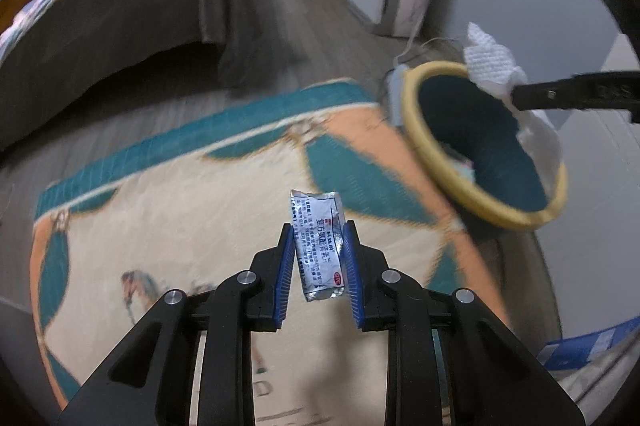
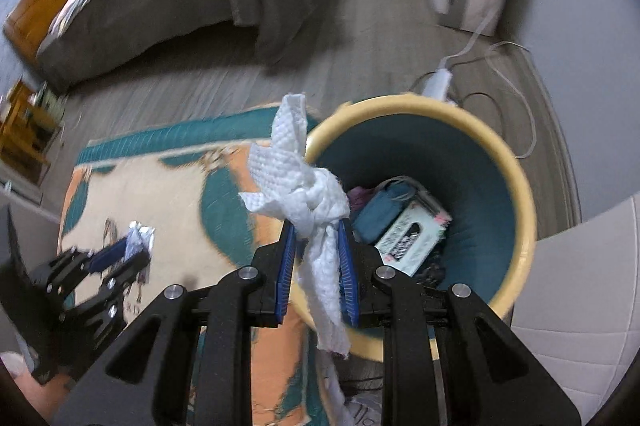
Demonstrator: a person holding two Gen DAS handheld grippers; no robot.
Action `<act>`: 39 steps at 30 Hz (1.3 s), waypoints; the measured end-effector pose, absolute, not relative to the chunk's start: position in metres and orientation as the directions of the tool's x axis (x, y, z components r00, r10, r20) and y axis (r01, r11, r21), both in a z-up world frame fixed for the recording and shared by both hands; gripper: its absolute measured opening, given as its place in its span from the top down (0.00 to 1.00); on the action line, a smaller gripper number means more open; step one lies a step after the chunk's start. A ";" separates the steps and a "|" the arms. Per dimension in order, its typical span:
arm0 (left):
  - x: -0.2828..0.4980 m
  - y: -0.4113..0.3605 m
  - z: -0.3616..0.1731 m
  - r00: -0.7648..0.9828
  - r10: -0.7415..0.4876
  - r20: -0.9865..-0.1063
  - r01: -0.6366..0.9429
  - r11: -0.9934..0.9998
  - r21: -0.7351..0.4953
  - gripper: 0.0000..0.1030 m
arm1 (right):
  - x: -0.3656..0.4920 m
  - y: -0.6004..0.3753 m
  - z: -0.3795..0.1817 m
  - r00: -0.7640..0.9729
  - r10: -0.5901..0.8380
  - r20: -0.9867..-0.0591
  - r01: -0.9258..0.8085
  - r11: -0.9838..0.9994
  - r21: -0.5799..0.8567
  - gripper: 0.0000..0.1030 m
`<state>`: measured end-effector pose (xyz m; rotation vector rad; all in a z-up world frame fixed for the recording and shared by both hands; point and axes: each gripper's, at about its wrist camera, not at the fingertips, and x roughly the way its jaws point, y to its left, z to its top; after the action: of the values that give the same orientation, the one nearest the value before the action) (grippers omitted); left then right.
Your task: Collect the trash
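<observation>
The left gripper [image 1: 318,258] pinches a silver foil sachet [image 1: 318,246] by its long edges above the patterned rug [image 1: 180,226], while the right gripper [image 2: 316,258] clamps a twisted white paper towel [image 2: 308,194] at its knotted middle, just over the near rim of the yellow-rimmed bin [image 2: 524,218]. Both pieces look very light: the sachet thin, crinkly and probably slippery, the towel soft and limp, its tail hanging below the jaws. The bin stands at the rug's far right corner, already holding some rubbish.
</observation>
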<state>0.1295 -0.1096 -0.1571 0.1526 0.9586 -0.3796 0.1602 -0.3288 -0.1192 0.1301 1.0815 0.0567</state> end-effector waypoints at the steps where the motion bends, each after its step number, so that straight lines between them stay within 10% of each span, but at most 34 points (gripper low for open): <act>1: 0.131 -0.117 -0.153 0.516 -0.264 -0.815 0.400 0.915 -0.044 0.75 | 0.160 -0.340 -0.118 0.478 0.105 -0.872 0.042 0.989 0.142 0.80; 19: 0.164 -0.262 -0.144 0.456 -0.365 -0.812 0.647 0.762 0.021 0.74 | 0.170 -0.423 -0.142 0.500 0.110 -0.859 0.210 0.947 0.243 0.79; 29: 0.175 -0.253 -0.151 0.494 -0.330 -0.804 0.589 0.808 0.031 0.29 | 0.179 -0.427 -0.150 0.491 0.125 -0.862 0.221 0.939 0.262 0.42; 39: 0.159 -0.227 -0.115 0.562 -0.310 -0.767 0.522 0.852 0.038 0.08 | 0.148 -0.428 -0.114 0.543 0.054 -0.838 0.225 0.952 0.208 0.05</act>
<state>0.1591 -0.2273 -0.1147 0.2752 0.8418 -0.4973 0.1480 -0.4277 -0.1144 0.3078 0.9955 -0.1036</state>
